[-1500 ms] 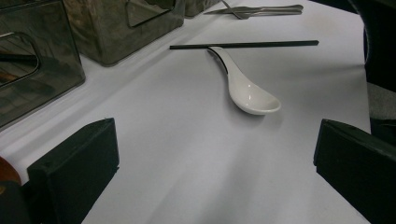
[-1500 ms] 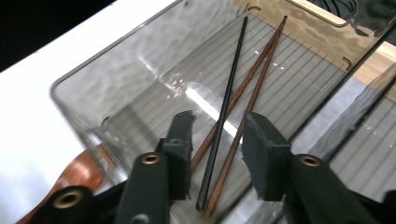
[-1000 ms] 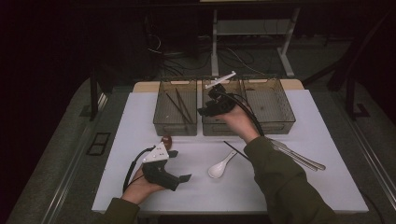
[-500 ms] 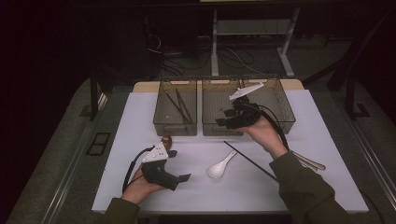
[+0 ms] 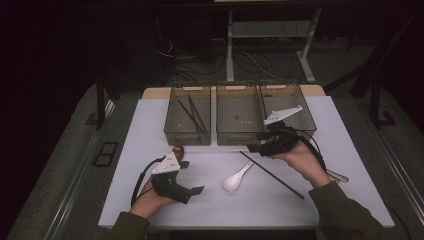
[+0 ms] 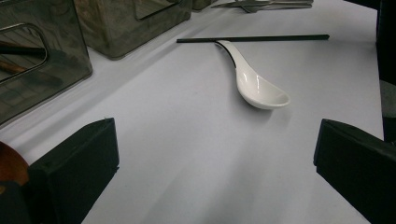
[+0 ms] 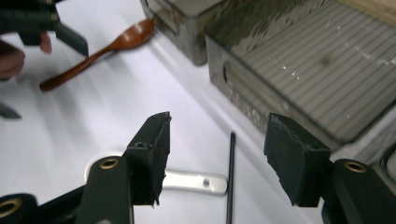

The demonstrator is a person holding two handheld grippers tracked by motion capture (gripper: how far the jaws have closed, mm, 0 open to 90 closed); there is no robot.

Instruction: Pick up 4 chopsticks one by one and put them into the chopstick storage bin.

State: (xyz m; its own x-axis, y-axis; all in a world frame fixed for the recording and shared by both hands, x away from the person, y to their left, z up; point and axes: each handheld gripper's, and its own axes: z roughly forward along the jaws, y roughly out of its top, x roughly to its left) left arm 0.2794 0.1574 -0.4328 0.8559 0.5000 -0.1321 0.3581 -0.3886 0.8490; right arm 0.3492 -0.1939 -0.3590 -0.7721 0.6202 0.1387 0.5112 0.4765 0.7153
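Toward the lower left of the high view, the left claw (image 5: pixel 192 190) rests on the white counter (image 5: pixel 150 130) in the person's left hand (image 5: pixel 150 197), its jaws spread wide with nothing between them. Just above it, a brown wooden spoon (image 5: pixel 178 149) lies on the counter. In the left gripper view the same jaws stand far apart at the bottom corners, with bare counter between them.

At the centre, three clear bins sit side by side along the counter's far edge: the left bin (image 5: pixel 187 136) holds dark chopsticks (image 5: pixel 192 114), and the middle bin (image 5: pixel 237 136) looks bare inside. Below them lies a white ceramic spoon (image 5: pixel 237 178), bowl toward the lower left. Its handle reaches up to a single black chopstick (image 5: pixel 272 168) that runs diagonally toward the lower right.

Right of centre, the right claw (image 5: pixel 253 148) hangs near the front of the right bin (image 5: pixel 305 107), just above the chopstick's upper end. Its jaws have just been opening and grip nothing; in the right gripper view the chopstick (image 7: pixel 230 177) lies on the counter below the gap, untouched. Metal cutlery (image 5: pixel 337 176) peeks out beyond the right hand (image 5: pixel 302 160).
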